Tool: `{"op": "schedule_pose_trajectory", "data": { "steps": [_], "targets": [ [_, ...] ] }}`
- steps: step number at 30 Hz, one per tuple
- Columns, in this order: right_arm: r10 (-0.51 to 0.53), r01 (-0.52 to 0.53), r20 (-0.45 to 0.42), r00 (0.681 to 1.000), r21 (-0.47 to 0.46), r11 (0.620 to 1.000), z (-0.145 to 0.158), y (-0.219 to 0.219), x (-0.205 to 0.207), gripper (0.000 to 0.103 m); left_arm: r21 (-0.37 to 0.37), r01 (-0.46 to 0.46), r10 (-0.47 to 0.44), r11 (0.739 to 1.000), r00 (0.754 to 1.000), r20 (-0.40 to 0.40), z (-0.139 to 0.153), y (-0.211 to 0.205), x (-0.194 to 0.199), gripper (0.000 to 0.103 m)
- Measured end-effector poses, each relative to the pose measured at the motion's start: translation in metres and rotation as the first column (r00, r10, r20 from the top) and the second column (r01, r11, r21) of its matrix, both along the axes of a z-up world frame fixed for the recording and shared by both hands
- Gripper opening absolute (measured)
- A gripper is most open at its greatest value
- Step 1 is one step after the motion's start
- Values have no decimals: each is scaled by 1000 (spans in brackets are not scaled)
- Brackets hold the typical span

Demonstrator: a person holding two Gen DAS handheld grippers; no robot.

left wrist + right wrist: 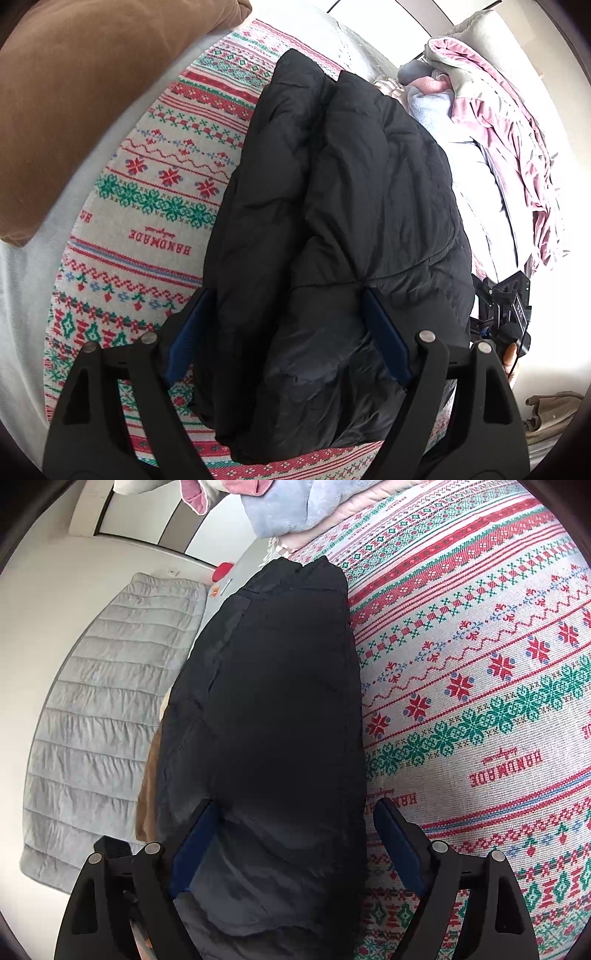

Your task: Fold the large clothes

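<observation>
The folded black puffer jacket lies on a patterned blanket — near a heap of pink and blue laundry. Each tool — left tool, right tool — straddles the jacket's near end, jaws spread wide, gripping nothing.

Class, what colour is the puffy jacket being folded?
Black jacket, clearest in the left wrist view.

"HANDMADE" woven, repeated, on patterned blanket.
</observation>
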State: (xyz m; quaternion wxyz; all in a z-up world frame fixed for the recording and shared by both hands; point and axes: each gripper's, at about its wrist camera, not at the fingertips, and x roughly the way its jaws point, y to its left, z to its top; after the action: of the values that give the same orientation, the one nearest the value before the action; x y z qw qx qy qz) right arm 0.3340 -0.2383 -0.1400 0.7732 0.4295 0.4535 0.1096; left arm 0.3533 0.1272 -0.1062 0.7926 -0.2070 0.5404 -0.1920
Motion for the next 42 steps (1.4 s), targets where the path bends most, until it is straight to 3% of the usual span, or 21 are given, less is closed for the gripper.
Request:
{"op": "schedule_pose_trajectory", "data": {
  "steps": [7, 12, 20, 25, 27, 29, 31, 38, 42],
  "targets": [
    [-10, 10, -2, 1000, 61, 998, -12, -3, 0, 90, -23, 6, -6, 1000, 1000, -6, -4, 2, -2, 83],
    [-10, 9, 7, 1000, 56, 998, -12, 5, 3, 92, -35, 3, -3, 999, 1000, 2, -6, 0, -4, 85],
    [6, -6, 5, 1000, 16, 1000, -9, 13, 6, 93, -24, 34, -34, 999, 999, 21, -5, -7, -5, 85],
    [18, -18, 9, 1000, -50, 999, -4, 23, 9, 92, 21, 36, -37, 999, 998, 45, -3, -15, -7, 75],
    [29, -27, 13, 1000, -76, 997, -2, 27, 10, 81, 49, 32, -35, 998, 997, 66, 0, -20, -9, 66],
    [29, -27, 11, 1000, -96, 995, 0, 29, 10, 76, 69, 29, -35, 997, 995, 90, 3, -22, -11, 51],
    [33, -31, 14, 999, -117, 993, 4, 30, 10, 70, 93, 33, -43, 995, 992, 114, 7, -25, -12, 42],
    [47, -31, 59, 997, -246, 969, 26, 53, 13, 45, 143, 24, -47, 989, 986, 163, 14, -31, -15, 23],
    [80, -21, 129, 988, -405, 914, 56, 76, 12, 33, 150, -24, -10, 988, 975, 222, 32, -31, -20, 17]
  ]
}}
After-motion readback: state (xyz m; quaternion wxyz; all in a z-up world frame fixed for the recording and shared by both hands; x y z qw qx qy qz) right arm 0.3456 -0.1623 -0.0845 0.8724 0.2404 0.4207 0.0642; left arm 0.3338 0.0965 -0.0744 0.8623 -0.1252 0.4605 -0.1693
